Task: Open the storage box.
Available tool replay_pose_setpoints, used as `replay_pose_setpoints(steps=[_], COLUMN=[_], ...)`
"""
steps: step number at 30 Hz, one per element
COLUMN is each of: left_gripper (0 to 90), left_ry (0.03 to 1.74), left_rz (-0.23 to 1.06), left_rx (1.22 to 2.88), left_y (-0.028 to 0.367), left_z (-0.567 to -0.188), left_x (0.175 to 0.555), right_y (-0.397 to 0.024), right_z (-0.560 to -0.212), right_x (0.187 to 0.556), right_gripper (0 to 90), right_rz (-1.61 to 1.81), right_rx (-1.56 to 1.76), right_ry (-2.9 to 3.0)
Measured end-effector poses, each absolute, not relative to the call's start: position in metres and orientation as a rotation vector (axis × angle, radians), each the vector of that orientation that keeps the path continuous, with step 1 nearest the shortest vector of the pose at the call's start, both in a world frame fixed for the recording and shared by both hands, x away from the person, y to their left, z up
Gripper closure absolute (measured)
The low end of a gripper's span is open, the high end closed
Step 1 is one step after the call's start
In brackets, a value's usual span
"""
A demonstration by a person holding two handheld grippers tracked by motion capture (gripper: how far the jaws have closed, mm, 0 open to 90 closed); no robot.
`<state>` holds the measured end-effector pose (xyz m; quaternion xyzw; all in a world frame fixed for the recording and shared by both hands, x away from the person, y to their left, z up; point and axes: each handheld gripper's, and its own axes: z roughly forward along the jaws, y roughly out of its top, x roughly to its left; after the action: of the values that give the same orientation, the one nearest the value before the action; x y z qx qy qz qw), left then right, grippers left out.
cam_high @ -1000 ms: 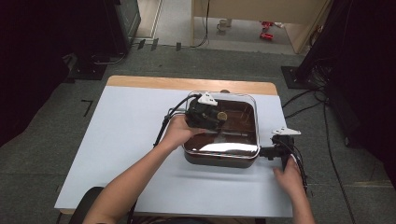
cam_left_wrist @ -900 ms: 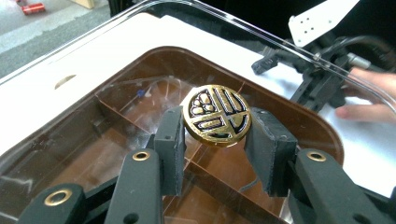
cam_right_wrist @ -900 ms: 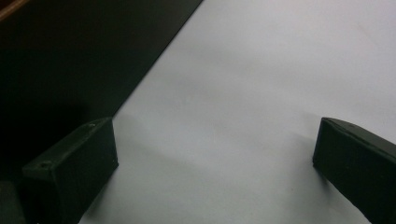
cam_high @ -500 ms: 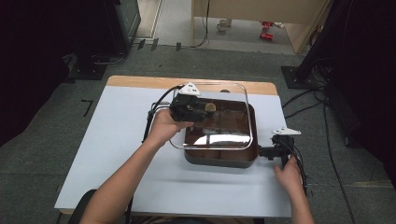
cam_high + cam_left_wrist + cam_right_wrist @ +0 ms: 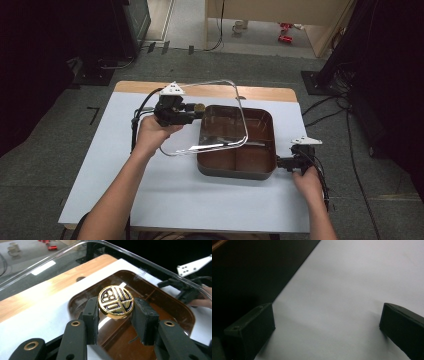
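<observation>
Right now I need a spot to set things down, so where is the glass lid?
In the high view the glass lid hangs lifted over the pan's left half, overhanging toward the table's left, held by its gold knob in the left gripper.

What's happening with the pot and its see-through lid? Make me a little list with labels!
pot: dark square pan with a divider inside, standing on the white table
lid: clear glass lid, lifted off the pot and tilted, partly over its left side
lid knob: round gold knob with a black pattern
left gripper: left gripper shut on the knob, carrying the lid
right gripper: right gripper beside the pot's right edge, jaws wide apart over the table, holding nothing
table edge: wooden strip along the far side
</observation>
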<state>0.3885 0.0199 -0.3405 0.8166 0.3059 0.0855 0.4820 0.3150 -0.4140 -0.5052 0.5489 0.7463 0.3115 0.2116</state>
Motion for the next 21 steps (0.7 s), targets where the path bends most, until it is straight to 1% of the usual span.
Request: replay_pose_setpoints(steps=[16, 21], left_gripper=[59.2, 59.3], left_ry=[0.932, 1.011], left_rz=[0.263, 0.273], left_rx=[1.955, 1.922], left_y=[0.088, 0.114], left_z=[-0.352, -0.365], left_x=[0.400, 0.408], right_y=[-0.414, -0.414], right_z=[-0.505, -0.505], right_x=[0.315, 0.315], right_gripper=[0.0, 0.0], right_rz=[0.864, 0.864], right_rx=[1.524, 1.524], right_ry=[2.075, 2.075])
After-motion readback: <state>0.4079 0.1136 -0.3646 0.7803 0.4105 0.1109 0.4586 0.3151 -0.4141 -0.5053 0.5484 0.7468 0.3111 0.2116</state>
